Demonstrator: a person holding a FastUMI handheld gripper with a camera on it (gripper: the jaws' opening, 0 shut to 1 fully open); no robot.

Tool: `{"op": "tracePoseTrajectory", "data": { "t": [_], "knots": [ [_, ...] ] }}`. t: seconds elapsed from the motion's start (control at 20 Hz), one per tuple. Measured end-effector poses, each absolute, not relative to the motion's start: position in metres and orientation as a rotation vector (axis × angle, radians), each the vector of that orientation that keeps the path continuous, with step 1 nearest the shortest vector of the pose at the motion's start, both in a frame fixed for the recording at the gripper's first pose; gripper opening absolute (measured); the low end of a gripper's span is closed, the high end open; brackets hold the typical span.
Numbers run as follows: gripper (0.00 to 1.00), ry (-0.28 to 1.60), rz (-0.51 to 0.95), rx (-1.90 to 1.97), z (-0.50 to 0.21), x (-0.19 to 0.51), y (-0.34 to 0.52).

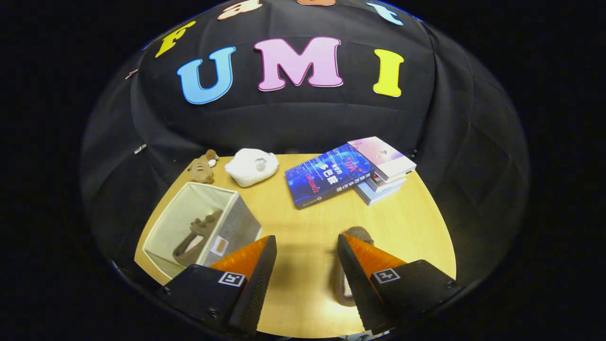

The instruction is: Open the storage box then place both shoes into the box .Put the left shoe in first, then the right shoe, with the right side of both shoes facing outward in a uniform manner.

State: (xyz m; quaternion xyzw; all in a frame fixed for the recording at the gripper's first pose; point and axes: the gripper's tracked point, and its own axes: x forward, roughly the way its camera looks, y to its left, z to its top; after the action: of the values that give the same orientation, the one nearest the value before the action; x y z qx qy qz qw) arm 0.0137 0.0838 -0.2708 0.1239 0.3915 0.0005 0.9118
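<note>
One shoe (194, 237) inside storage box (236, 215) on wooden table (307, 218); second shoe (358, 233) behind right finger; gripper (307, 246) jaws released.

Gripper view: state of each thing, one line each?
storage box: open, one shoe inside.
shoe in box: lying on the bottom.
second shoe: on the table, partly behind one finger.
hand-held gripper: open, holding nothing.
books: closed, stacked.

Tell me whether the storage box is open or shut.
Open: the storage box has no lid on, and one shoe lies inside.
</note>
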Motion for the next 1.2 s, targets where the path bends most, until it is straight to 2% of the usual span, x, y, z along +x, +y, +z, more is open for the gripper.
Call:
{"op": "tracePoseTrajectory", "data": {
  "t": [0.45, 0.65, 0.75, 0.95, 1.05, 1.1, 1.2],
  "knots": [
    [0.82, 1.007, -0.089, 0.165, -0.41, -0.035, 0.0],
    [0.78, 1.056, -0.061, 0.124, -0.446, -0.034, -0.002],
    [0.73, 1.052, -0.051, 0.09, -0.459, -0.025, -0.003],
    [0.54, 1.029, -0.039, 0.049, -0.472, -0.003, -0.002],
    [0.34, 1.037, -0.034, 0.004, -0.48, -0.001, -0.002],
    [0.16, 1.042, -0.042, -0.026, -0.484, -0.001, -0.006],
    [0.08, 1.038, -0.055, -0.006, -0.482, 0.001, -0.003]
  ]
}}
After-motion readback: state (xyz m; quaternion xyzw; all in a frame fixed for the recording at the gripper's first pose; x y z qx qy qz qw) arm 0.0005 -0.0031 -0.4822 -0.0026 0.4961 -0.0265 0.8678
